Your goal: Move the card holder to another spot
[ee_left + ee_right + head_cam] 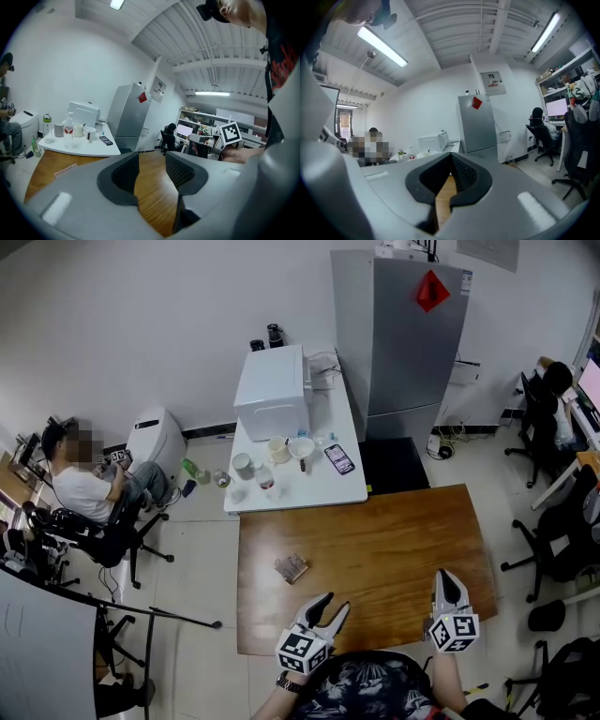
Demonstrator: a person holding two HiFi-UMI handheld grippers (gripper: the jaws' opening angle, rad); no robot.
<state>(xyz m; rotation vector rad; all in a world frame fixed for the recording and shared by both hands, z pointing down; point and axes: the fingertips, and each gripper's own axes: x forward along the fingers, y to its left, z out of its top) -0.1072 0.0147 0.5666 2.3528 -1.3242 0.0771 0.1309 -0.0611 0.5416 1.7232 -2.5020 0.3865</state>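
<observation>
The card holder (292, 568) is a small pale, flat thing lying on the left part of the brown wooden table (394, 549). It shows faintly at the left of the left gripper view as the card holder (65, 169). My left gripper (337, 604) hovers at the table's near edge, to the right of and nearer than the holder, open and with nothing between its fingers (127, 174). Near the table's right front, my right gripper (447, 575) is shut and empty, its tips meeting over the wood (451, 157).
Behind the wooden table stands a white table (323, 488) with mugs, a bottle, a phone (338, 458) and a white appliance (273, 390). A grey fridge (408, 338) is at the back. One person sits at the left (84, 488), and office chairs (553, 540) stand at the right.
</observation>
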